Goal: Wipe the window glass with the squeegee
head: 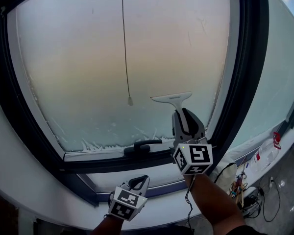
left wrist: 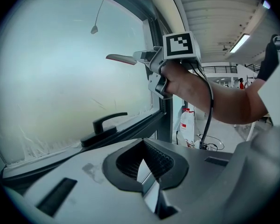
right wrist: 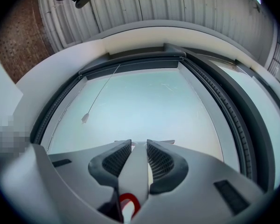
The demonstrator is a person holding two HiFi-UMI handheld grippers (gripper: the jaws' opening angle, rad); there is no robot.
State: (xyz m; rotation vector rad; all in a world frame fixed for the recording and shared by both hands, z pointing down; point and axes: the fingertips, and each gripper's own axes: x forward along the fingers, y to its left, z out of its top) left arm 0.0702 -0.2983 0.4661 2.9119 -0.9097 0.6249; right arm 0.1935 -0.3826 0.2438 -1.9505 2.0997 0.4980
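Observation:
A white squeegee (head: 172, 100) is held up against the frosted window glass (head: 112, 53), its blade level at the pane's lower right. My right gripper (head: 184, 114) is shut on its handle from below; in the right gripper view the white handle (right wrist: 134, 171) runs between the pads and the blade (right wrist: 144, 143) shows just past the tips. My left gripper (head: 139, 180) hangs low at the sill, shut with nothing in it, apart from the glass. The left gripper view shows the squeegee (left wrist: 123, 59) and the right gripper (left wrist: 154, 66) from the side.
A black window handle (head: 142, 147) sits on the bottom frame just left of the right gripper. A thin pull cord (head: 130, 101) hangs in front of the glass's middle. Dark frame (head: 250, 72) borders the pane. A plastic bottle (head: 267, 151) and cables (head: 240, 185) lie at the lower right.

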